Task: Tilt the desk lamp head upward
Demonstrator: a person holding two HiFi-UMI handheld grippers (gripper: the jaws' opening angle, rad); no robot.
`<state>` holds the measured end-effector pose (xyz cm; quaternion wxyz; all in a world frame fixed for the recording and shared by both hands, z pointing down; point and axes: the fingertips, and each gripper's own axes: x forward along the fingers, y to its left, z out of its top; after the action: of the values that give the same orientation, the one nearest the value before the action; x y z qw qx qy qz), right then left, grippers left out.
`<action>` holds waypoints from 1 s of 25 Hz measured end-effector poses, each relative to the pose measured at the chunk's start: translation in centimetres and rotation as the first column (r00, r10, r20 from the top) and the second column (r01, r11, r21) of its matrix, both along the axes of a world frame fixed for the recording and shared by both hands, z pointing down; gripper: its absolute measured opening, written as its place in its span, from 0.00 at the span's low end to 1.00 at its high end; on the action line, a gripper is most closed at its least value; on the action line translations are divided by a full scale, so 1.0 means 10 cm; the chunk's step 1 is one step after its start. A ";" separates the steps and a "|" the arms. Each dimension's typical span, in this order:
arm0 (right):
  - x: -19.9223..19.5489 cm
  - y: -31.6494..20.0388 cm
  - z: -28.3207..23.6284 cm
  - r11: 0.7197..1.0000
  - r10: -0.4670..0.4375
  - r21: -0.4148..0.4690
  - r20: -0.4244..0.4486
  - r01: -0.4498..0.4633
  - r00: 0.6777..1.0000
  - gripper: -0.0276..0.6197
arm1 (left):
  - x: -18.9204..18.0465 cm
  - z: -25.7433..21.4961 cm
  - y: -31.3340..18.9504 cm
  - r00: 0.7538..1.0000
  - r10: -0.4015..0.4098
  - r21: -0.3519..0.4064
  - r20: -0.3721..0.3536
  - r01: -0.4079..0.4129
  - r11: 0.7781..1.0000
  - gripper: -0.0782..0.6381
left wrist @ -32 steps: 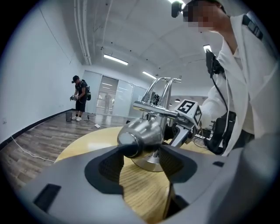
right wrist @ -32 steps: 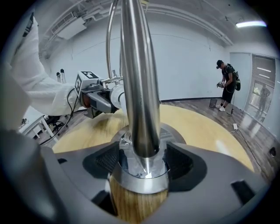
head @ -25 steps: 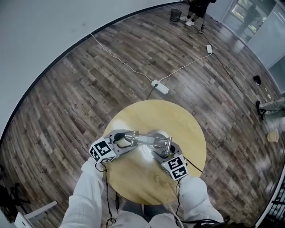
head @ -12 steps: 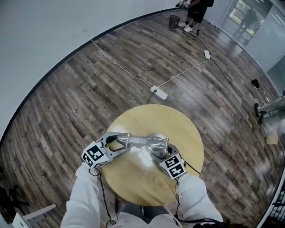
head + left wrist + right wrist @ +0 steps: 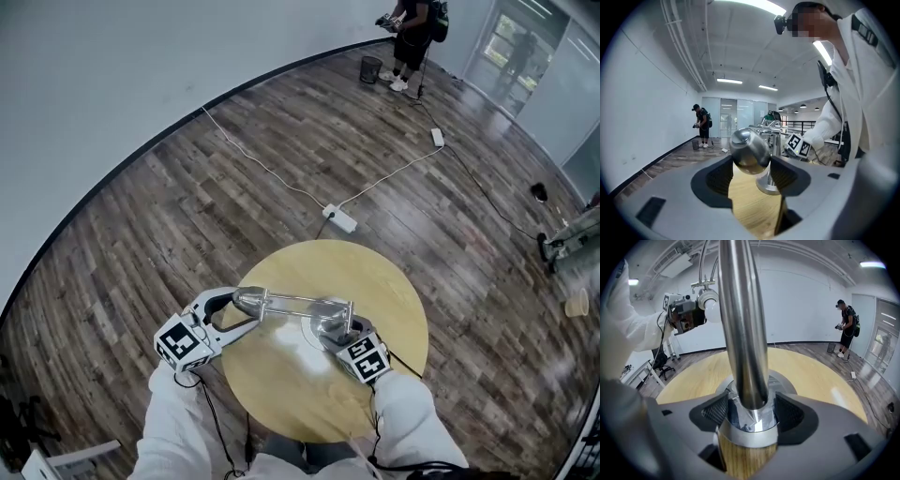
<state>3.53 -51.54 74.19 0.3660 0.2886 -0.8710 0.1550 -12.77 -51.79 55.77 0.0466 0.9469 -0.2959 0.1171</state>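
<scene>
A chrome desk lamp stands on a round wooden table (image 5: pixel 398 291). Its rounded head (image 5: pixel 249 300) is at the left end of a thin arm (image 5: pixel 305 300), and its base (image 5: pixel 326 323) sits near the table's middle. My left gripper (image 5: pixel 246 309) is shut on the lamp head (image 5: pixel 750 151), whose metal dome is pinched between both pads (image 5: pixel 719 176). My right gripper (image 5: pixel 337 332) is shut on the foot of the upright post (image 5: pixel 749 416), just above the base. In the right gripper view, the left gripper (image 5: pixel 684 315) holds the head with its white bulb (image 5: pixel 710 303) high at the upper left.
A white power strip (image 5: pixel 339 218) with long cables lies on the wooden floor beyond the table. A person (image 5: pixel 410 37) stands far back beside a small bin (image 5: pixel 371 68). A curved white wall runs along the left.
My left gripper has drawn outward to the left with the lamp head in it, stretching the arm out. The right gripper stays clamped at the post. The head camera has shifted.
</scene>
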 end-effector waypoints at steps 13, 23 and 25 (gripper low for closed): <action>0.03 0.02 0.00 1.000 -0.008 -0.009 -0.028 0.008 1.000 0.54 | 0.35 -1.48 0.14 0.982 0.098 0.279 0.160 -0.140 0.950 0.46; 0.05 0.08 -0.07 1.000 -0.006 -0.016 -0.018 0.005 1.000 0.54 | 1.14 -2.05 0.24 0.887 0.213 0.298 0.409 -0.351 0.888 0.45; 0.07 0.09 -0.07 1.000 -0.003 -0.014 -0.016 0.003 1.000 0.54 | 1.26 -2.08 0.26 0.869 0.218 0.295 0.443 -0.371 0.880 0.45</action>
<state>4.22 -50.62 73.45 0.3752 0.2858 -0.8675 0.1582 -0.20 -49.15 34.98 -0.2127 0.9289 -0.1649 0.2544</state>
